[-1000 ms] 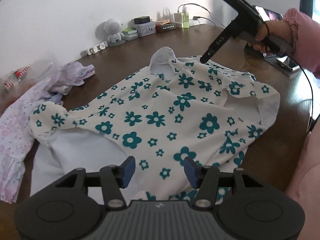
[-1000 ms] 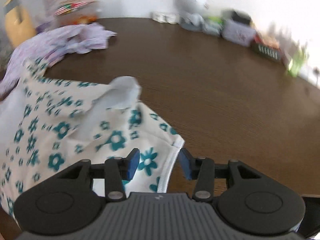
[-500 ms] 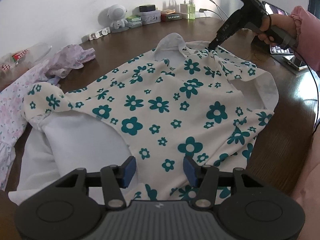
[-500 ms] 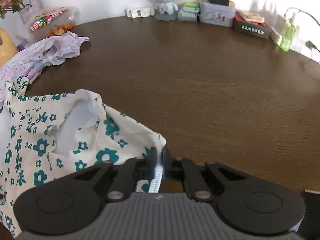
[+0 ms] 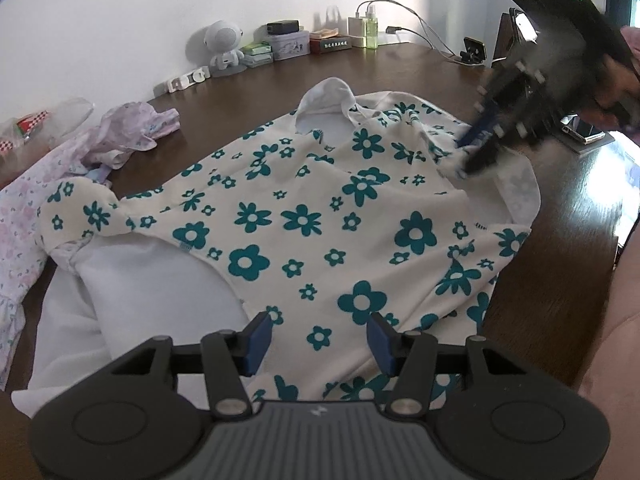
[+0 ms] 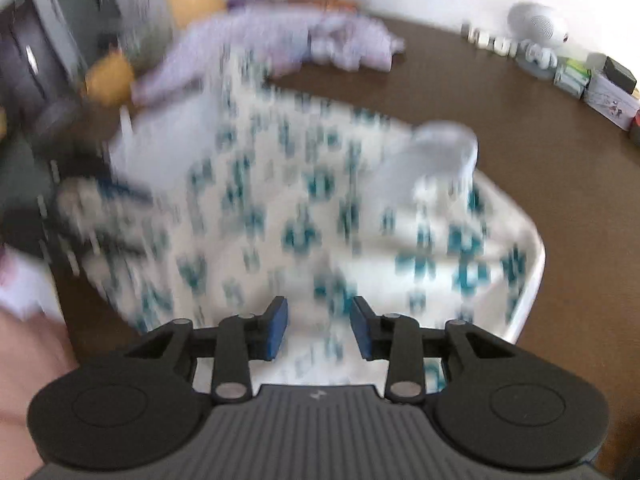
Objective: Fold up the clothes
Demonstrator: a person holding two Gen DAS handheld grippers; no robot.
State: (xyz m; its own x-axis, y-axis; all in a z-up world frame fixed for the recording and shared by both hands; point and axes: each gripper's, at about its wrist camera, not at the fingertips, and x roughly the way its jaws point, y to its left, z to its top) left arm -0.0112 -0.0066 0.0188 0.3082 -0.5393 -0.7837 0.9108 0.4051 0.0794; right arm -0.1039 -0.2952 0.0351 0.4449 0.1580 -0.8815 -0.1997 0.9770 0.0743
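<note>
Both grippers gape empty over the floral shirt [image 5: 320, 216] on the table [image 5: 560, 280]: left gripper [image 5: 318, 338] at 6 o'clock, right gripper [image 6: 319, 328] blurred.

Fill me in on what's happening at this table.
A person with a gripper in each hand is folding a cream shirt with teal flowers spread on the brown table. The right gripper, open, sits over the shirt's shoulder in a blurred view. The left gripper hovers open above the hem. A lilac garment lies bunched beside it.
</note>
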